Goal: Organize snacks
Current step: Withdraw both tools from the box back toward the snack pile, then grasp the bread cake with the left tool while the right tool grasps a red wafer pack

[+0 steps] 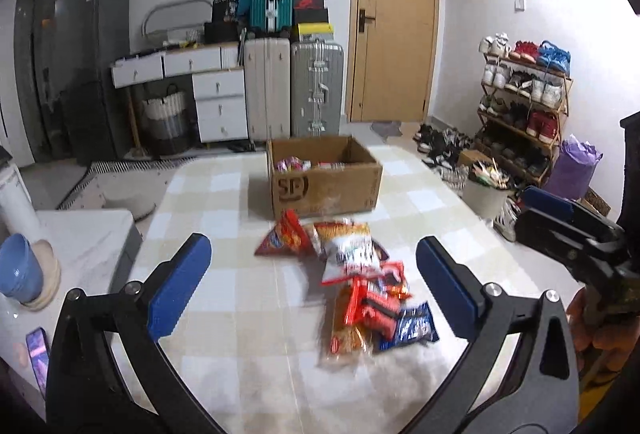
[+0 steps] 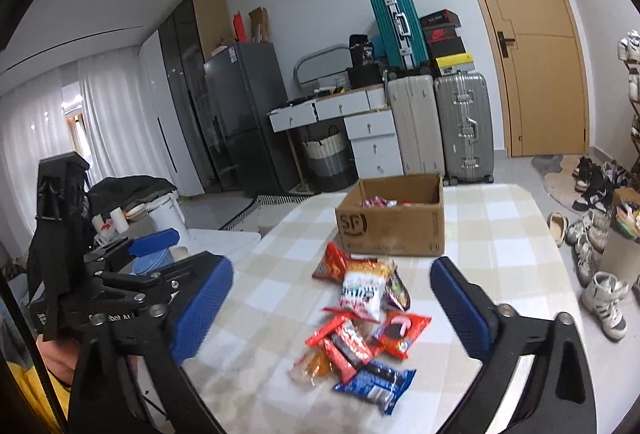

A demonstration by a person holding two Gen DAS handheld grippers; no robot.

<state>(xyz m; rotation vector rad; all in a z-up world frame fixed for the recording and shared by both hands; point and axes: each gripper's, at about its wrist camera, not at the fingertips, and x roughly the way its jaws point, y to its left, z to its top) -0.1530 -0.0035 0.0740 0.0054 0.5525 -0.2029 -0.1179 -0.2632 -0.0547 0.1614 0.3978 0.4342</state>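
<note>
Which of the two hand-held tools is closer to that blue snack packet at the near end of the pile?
Right, though only slightly. The right tool hangs open just above and behind the blue packet; the left tool, also open, sits further left of it.

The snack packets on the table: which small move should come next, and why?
Probably lower the right gripper onto the blue packet, the nearest of the pile. Both grippers are open and empty, the left gripper too, and the cardboard box behind the pile already holds a few snacks.

Snack packets blurred, labels unreadable
</note>
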